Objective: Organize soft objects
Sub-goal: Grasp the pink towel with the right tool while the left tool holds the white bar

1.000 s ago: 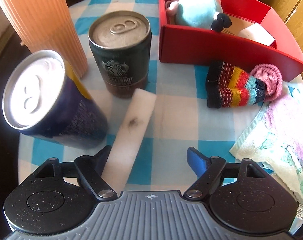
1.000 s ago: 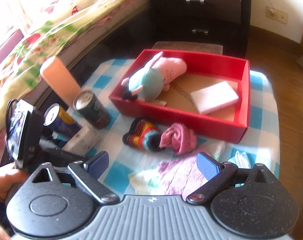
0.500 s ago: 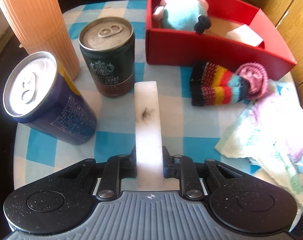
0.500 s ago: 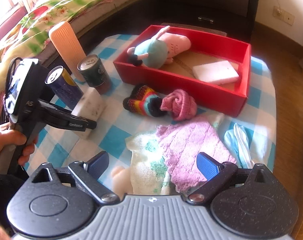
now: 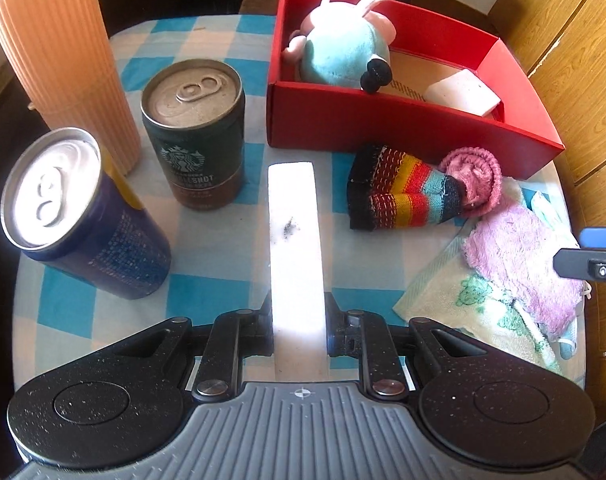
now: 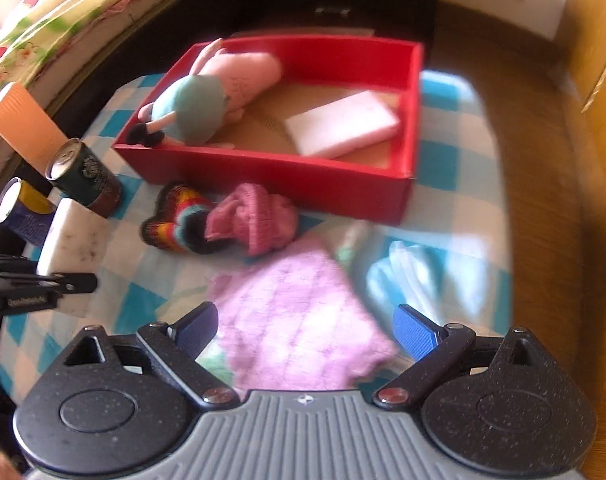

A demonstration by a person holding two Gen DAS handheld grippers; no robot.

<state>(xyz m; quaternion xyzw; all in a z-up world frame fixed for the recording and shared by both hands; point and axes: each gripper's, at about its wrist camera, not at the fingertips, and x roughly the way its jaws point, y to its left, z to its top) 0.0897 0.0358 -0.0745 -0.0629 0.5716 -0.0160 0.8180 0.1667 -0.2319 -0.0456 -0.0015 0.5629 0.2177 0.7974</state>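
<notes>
My left gripper (image 5: 298, 330) is shut on a white sponge block (image 5: 295, 240), held just above the checked tablecloth; the block also shows in the right wrist view (image 6: 73, 242). My right gripper (image 6: 307, 328) is open and empty, low over a pink cloth (image 6: 299, 320) lying on a floral towel (image 5: 479, 312). A striped and pink sock bundle (image 5: 419, 196) lies in front of the red box (image 5: 407, 132). The box holds a plush toy (image 5: 343, 56) and a white sponge (image 5: 461, 92).
A green coffee can (image 5: 195, 136), a blue can (image 5: 79, 216) and a tall ribbed orange bottle (image 5: 59, 52) stand at the left. A blue face mask (image 6: 407, 272) lies at the right. The round table's edge (image 5: 575, 208) is close on the right.
My left gripper closed on the white sponge block and lifted it slightly. My right gripper moved down and forward over the pink cloth, still open.
</notes>
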